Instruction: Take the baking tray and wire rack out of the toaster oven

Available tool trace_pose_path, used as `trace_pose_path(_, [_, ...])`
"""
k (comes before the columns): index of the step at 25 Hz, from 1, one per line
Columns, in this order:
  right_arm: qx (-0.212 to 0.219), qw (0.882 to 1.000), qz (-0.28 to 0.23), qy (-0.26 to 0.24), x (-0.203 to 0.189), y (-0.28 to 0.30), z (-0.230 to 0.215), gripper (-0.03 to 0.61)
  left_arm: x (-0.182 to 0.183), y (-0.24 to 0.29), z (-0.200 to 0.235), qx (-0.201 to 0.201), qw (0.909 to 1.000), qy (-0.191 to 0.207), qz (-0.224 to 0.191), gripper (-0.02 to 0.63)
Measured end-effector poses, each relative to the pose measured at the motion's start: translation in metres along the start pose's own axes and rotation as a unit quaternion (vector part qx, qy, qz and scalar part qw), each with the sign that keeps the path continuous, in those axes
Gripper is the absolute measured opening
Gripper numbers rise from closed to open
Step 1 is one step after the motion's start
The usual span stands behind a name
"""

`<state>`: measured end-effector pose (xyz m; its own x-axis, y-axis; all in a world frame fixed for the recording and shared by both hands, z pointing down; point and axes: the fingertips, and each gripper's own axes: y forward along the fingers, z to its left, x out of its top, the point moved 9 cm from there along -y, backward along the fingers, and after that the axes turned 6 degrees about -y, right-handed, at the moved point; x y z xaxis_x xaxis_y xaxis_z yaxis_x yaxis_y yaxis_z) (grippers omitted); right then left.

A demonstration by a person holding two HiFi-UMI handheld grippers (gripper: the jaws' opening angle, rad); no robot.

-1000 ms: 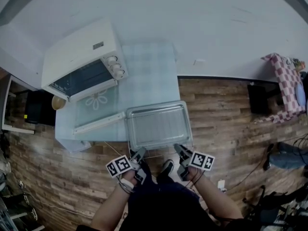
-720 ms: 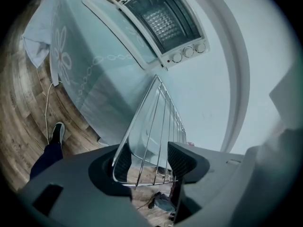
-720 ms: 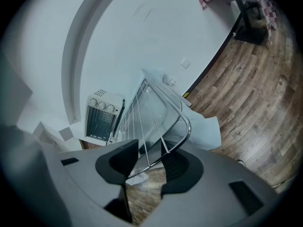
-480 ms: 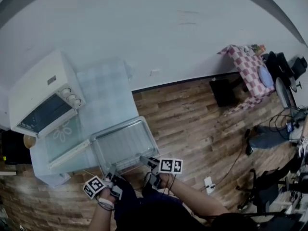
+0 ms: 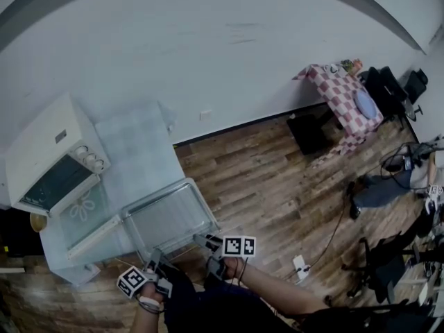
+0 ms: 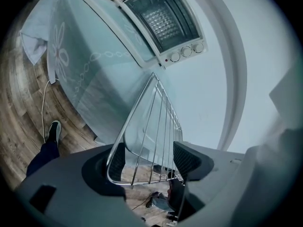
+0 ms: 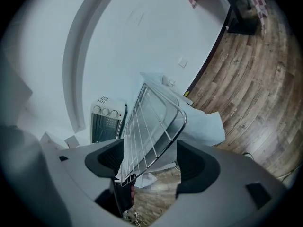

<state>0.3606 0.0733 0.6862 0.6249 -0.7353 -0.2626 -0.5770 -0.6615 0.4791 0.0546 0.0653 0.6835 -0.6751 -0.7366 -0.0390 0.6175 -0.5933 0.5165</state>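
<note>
Reaching forward from the bottom of the head view, the person holds both grippers side by side, each tilted a little downward toward the near right corner of the table (image 5: 139,141). The baking tray (image 5: 156,197) sits on that corner with the wire rack (image 5: 168,218) lying in it, its near edge hanging past the table's edge toward the person. The left gripper (image 5: 155,259) meets that overhanging edge at its left end and the right gripper (image 5: 205,242) at its right end, the marker cubes facing up and the forearms angling in from the body. Both pairs of jaws have just been opening. In the left gripper view the jaws stand apart with the rack's corner between them; in the right gripper view they are spread wide around the edge of rack and tray, gripping nothing. The toaster oven (image 5: 48,151) stands at the table's left end, its door (image 5: 84,215) dropped open.
</note>
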Motion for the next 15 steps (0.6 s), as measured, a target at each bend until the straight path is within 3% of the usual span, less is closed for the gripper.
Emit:
trace_pose_path(9, [-0.001, 0.998, -0.015, -0.061, 0.002, -0.039, 0.014, 0.325, -0.022, -0.034, -0.009, -0.002, 0.9997, 0.025, 0.002, 0.307])
trace_pose_path(11, [-0.003, 0.998, -0.018, -0.064, 0.001, -0.045, 0.013, 0.324, -0.026, -0.038, -0.011, 0.01, 0.9996, 0.025, -0.006, 0.305])
trace_pose_path(15, [-0.001, 0.998, -0.021, -0.056, 0.004, -0.047, 0.014, 0.327, -0.025, -0.029, -0.012, -0.013, 0.9996, 0.025, -0.009, 0.307])
